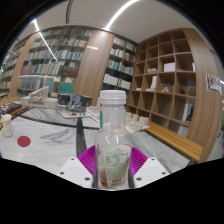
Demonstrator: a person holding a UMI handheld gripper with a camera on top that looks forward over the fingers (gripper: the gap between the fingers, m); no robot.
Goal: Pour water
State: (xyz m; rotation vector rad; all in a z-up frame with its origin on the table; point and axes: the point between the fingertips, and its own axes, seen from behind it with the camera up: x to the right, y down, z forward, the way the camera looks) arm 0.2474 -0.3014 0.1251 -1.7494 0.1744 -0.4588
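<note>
Fingers (112, 170) close on a bottle (112, 140), their pink pads pressing its lower body from both sides, so it rides upright between them, lifted clear of the counter (45, 135). Its white cap looks to be on, and a little water seems to sit near the bottom. Holding it low on the body and vertical keeps the load steady and nothing spilling until a tilt is wanted. A red disc (24, 142) lies toward the counter's left edge, with a small container (7, 125) just beyond it. Shelves (165, 80) line the far wall. No receiving vessel is plainly visible, so pouring has likely not begun.
</note>
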